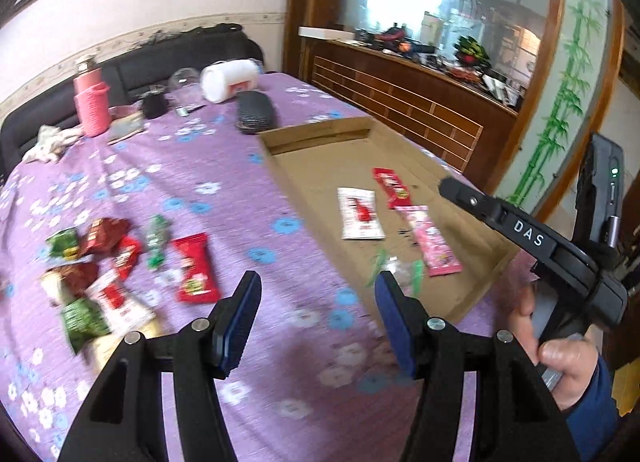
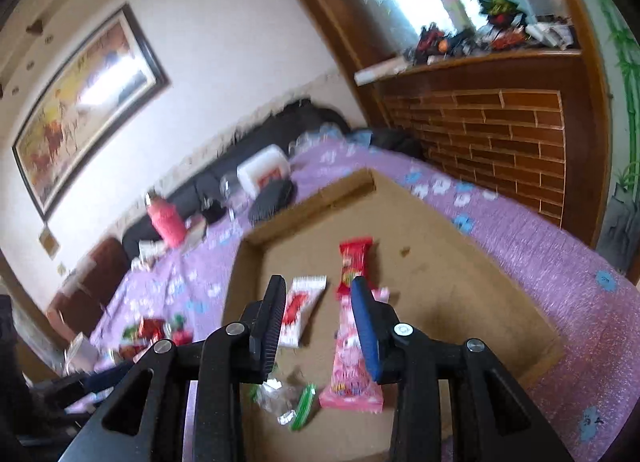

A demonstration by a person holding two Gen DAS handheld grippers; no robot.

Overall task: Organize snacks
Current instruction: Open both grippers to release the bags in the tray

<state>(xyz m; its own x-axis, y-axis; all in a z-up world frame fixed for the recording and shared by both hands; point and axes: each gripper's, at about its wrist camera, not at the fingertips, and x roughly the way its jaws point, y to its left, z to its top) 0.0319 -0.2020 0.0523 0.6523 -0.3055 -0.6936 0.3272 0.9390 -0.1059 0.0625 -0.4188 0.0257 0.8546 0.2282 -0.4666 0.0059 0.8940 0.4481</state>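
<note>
A shallow cardboard tray (image 1: 320,166) (image 2: 440,262) lies on the purple flowered tablecloth (image 1: 180,182). Inside it are a white packet (image 1: 360,214) (image 2: 300,310), a red packet (image 1: 390,186) (image 2: 354,262), a pink packet (image 1: 432,242) (image 2: 352,374) and a clear wrapper with green ends (image 1: 396,266) (image 2: 288,398). A pile of red, green and white snacks (image 1: 100,270) (image 2: 156,332) sits left of the tray. My left gripper (image 1: 318,294) hovers open and empty between pile and tray. Open above the tray's near end, my right gripper (image 2: 318,294) (image 1: 450,187) holds nothing.
A pink bottle (image 1: 92,102), a white container (image 1: 230,80), a black case (image 1: 254,112) and a glass stand at the table's far side. A dark sofa runs behind it. A wooden cabinet (image 1: 400,102) borders the right. A hand (image 1: 560,362) grips the right tool.
</note>
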